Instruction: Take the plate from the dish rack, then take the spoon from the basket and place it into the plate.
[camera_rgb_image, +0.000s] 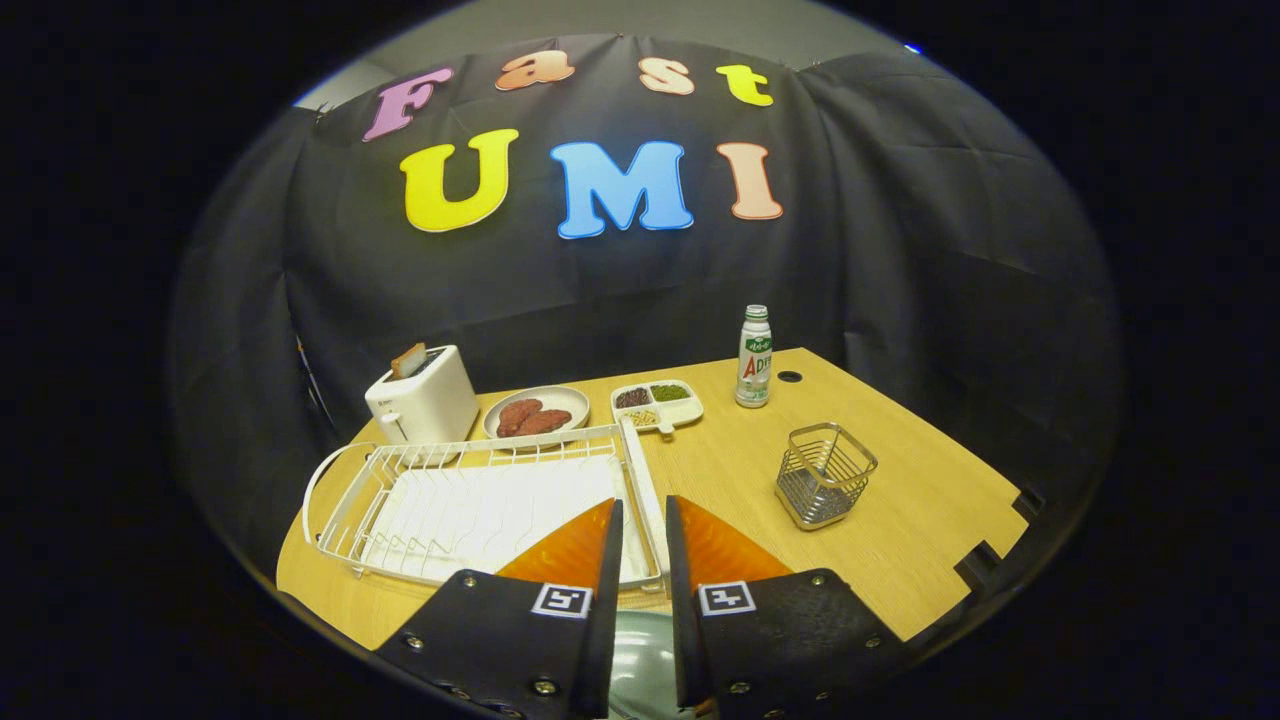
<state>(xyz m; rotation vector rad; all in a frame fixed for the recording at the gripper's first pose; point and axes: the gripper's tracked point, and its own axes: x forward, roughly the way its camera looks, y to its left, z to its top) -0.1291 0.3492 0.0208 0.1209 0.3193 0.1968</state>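
Just ahead of the tool, and off to its left, sits the white dish rack on the wooden table, its wire slots standing bare over the white drip tray. The tool's two fingers are drawn close, only a narrow gap between them, and they point along the rack's right-hand rail. Down low, right between the fingers and beneath them, there's a pale green rounded shape, glossy, that could be the plate; whether the fingers actually press on it I cannot tell. Ahead and to the right of the tool stands the wire basket, upright, well apart from the rack; if a spoon is inside, it's too small to make out. Beyond the rack, farther from the tool, a white toaster sits with a slice of bread poking up from its slot. Just beside it, a round plate of brownish food, then a small divided tray with dark and green fillings. Farther right, beyond the basket, a small bottle stands upright near the table's far edge.
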